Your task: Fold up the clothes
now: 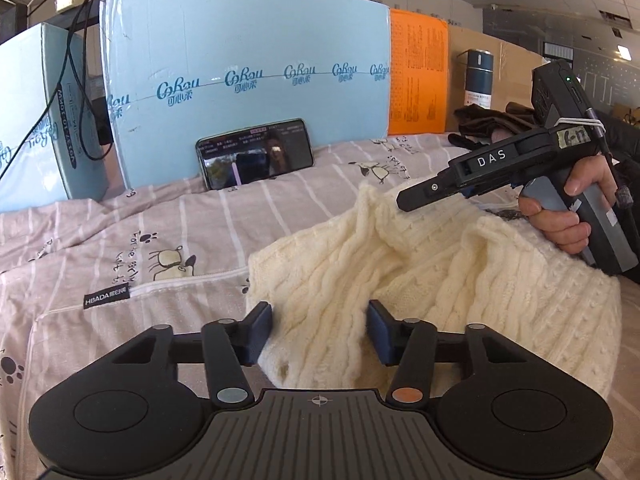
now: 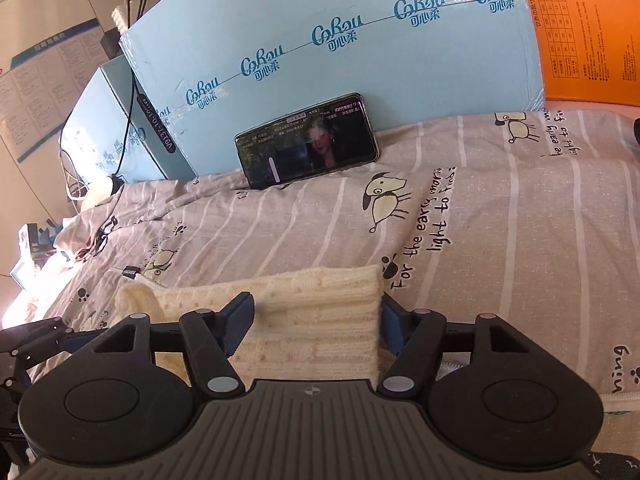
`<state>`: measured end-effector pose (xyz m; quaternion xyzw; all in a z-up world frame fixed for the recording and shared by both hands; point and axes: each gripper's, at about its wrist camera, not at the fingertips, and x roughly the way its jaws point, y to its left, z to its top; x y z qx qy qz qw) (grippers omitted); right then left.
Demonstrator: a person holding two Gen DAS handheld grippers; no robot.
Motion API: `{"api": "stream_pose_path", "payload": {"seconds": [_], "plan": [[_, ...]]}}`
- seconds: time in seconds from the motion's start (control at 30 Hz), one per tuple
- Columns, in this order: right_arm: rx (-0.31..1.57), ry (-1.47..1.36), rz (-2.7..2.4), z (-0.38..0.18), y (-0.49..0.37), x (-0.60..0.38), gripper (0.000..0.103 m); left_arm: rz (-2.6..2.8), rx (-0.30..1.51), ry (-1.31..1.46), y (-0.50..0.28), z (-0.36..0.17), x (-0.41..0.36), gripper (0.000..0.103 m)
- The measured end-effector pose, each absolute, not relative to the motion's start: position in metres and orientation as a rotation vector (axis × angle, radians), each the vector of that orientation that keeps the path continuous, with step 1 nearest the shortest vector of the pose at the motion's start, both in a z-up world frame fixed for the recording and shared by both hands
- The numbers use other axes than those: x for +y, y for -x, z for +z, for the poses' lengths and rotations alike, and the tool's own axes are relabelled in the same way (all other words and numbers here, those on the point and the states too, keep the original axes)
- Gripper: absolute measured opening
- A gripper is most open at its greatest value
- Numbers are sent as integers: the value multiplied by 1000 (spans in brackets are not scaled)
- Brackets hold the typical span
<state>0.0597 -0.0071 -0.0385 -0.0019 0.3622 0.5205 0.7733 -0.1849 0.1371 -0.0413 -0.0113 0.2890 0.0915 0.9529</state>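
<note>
I see open bedspread (image 2: 520,240) ahead, right of sweater (image 1: 400,260). Phone (image 2: 306,140) and blue boxes (image 1: 240,80) block far edge.

Between the spread fingers of our right gripper (image 2: 316,320) lies a cream cable-knit sweater (image 2: 312,312), resting on a grey striped cartoon-print bedsheet (image 2: 500,240). Beyond the tongs, a black smartphone (image 2: 307,142) leans against a pale blue cardboard box (image 2: 320,60).

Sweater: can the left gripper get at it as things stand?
Probably yes. The left gripper is open with the sweater already bunched between its fingers; nothing lies in between.
</note>
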Motion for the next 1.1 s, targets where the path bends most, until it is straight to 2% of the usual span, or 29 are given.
{"api": "stream_pose_path", "payload": {"seconds": [0.03,0.07,0.13,0.2,0.37,0.5,0.63,0.8,0.83,0.87,0.97,1.03,1.1], "plan": [[776,16,1123,-39,-57,-7,41,213,566,17,186,-41,136,28],[771,12,1126,-38,-57,-8,37,240,537,19,187,-40,136,24],[737,-11,1141,-34,-57,-14,22,268,480,47,189,-35,141,22],[679,-33,1154,-26,-54,-22,18,277,428,61,189,-27,144,22],[528,-87,1100,1,-50,-42,14,238,261,136,187,-4,155,21],[496,-149,1023,20,-68,-53,12,222,185,243,172,0,174,21],[509,-121,941,21,-88,-37,12,272,238,325,149,-13,208,21],[602,-110,871,-15,-110,-16,12,495,402,355,135,-39,240,23],[618,-99,864,-20,-112,-16,12,550,441,365,133,-43,248,27],[614,-100,875,-18,-110,-19,12,594,465,378,134,-46,254,38],[604,-105,908,-13,-104,-30,22,704,455,389,145,-46,265,54],[597,-108,930,-10,-101,-38,44,775,410,350,155,-38,262,64],[590,-111,952,-7,-97,-45,56,788,341,291,165,-24,251,67]]}}
